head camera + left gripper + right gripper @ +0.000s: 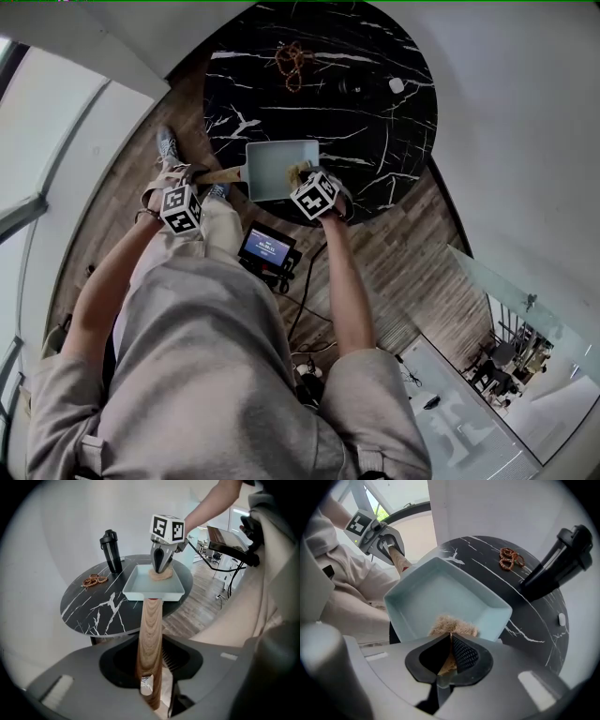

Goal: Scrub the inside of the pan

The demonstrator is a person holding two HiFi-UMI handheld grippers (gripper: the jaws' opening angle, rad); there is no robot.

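A pale blue-green square pan (274, 161) rests near the front edge of the round black marble table (375, 94). Its wooden handle (151, 639) points toward the person. My left gripper (151, 686) is shut on that handle, also visible from the other side (391, 545). A tan fuzzy scrub pad (452, 625) lies inside the pan against its near wall. My right gripper (450, 641) is shut on the pad, jaws pointing down into the pan (150, 591). From the left gripper view the right gripper (161, 569) stands upright over the pad (161, 576).
A tall black bottle (110, 550) stands at the table's far side, with a string of brown beads (93, 580) beside it. A small white object (397, 85) lies near the table's edge. Below the table, a device with a lit screen (267, 247) and cables sit on the wood floor.
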